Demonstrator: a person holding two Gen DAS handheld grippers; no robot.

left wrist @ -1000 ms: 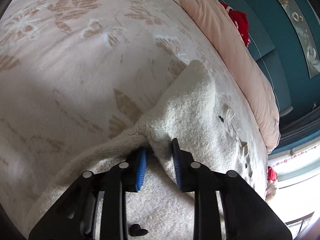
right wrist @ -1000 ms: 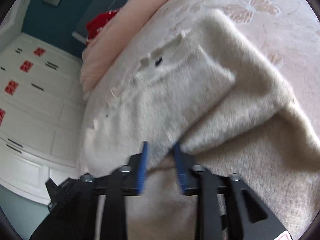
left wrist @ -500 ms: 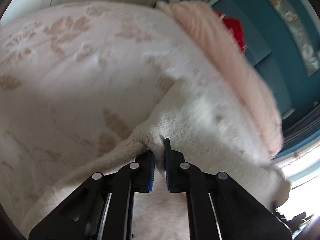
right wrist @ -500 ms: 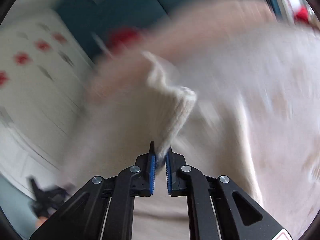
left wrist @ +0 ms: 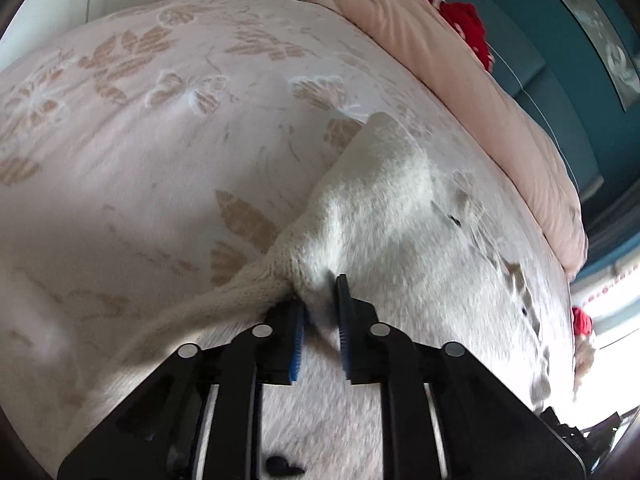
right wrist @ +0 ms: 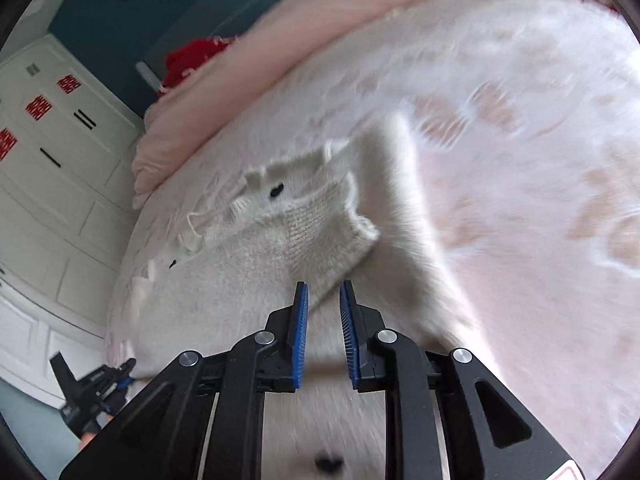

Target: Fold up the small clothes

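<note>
A cream fuzzy knitted sweater (left wrist: 400, 216) lies on the bed, with small black buttons and one sleeve folded across its body (right wrist: 320, 228). My left gripper (left wrist: 320, 304) has its jaws slightly apart, with a bunched fold of the sweater between the blue pads. My right gripper (right wrist: 323, 300) is open; the folded sleeve's ribbed cuff edge lies just at its tips, loose. The left gripper also shows in the right wrist view (right wrist: 92, 392) at the bed's lower left edge.
The bed has a pale pink cover with tan leaf and butterfly prints (left wrist: 160, 120). A pink duvet roll (left wrist: 480, 92) and a red item (left wrist: 468, 28) lie along the teal headboard wall. White cabinets (right wrist: 48, 168) stand beside the bed.
Both grippers closed on the sweater half a second ago and have now opened. The right one carried the sleeve across the sweater's body and let it go.
</note>
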